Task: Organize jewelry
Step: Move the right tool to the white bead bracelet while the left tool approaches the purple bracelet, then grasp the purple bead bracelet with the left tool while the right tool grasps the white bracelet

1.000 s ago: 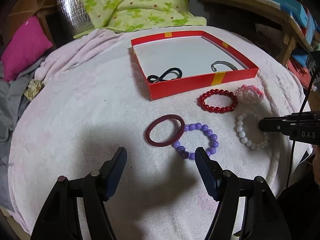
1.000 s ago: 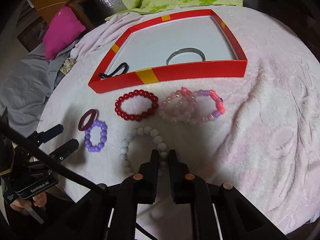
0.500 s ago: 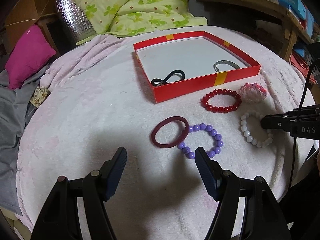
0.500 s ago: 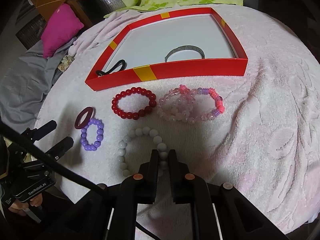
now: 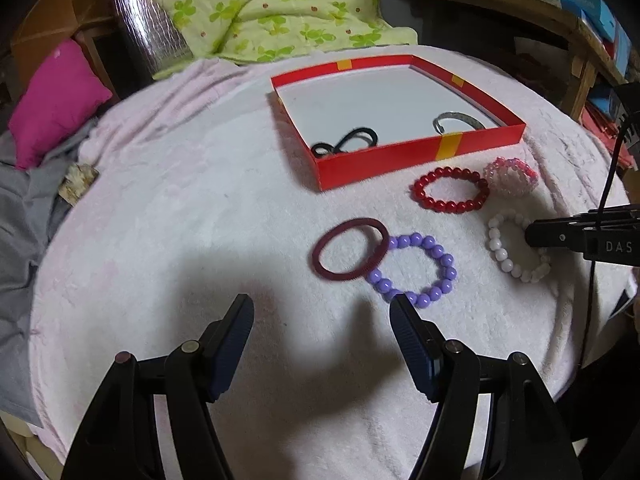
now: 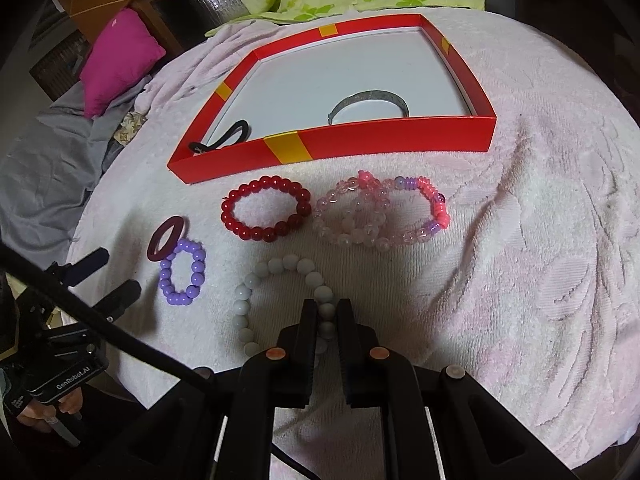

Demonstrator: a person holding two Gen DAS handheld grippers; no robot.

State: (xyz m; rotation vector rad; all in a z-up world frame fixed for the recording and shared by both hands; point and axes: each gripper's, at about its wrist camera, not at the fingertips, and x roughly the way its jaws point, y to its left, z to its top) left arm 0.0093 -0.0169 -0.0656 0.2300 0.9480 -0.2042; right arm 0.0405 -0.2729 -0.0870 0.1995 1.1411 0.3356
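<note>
A red box (image 5: 416, 160) (image 6: 360, 138) holds a black hair tie (image 5: 346, 142) and a silver bangle (image 6: 370, 102). In front of it lie a red bead bracelet (image 6: 266, 210) (image 5: 450, 194), pink bead bracelets (image 6: 380, 214), a maroon ring (image 5: 350, 250) overlapping a purple bead bracelet (image 5: 416, 270), and a white bead bracelet (image 6: 280, 300) (image 5: 514, 248). My right gripper (image 6: 327, 310) is shut on the white bracelet's near side. My left gripper (image 5: 322, 316) is open and empty, just short of the maroon ring and purple bracelet.
Everything rests on a pale pink towel (image 5: 180, 208) over a round surface. A green floral quilt (image 5: 272, 4) and a magenta cushion (image 5: 52, 100) lie behind, grey cloth (image 5: 20, 216) at left, wooden shelves (image 5: 560, 12) at right.
Both grippers have drawn back slightly, so the box and bracelets sit a little farther off. The right gripper stays shut on the white bracelet; the left stays open.
</note>
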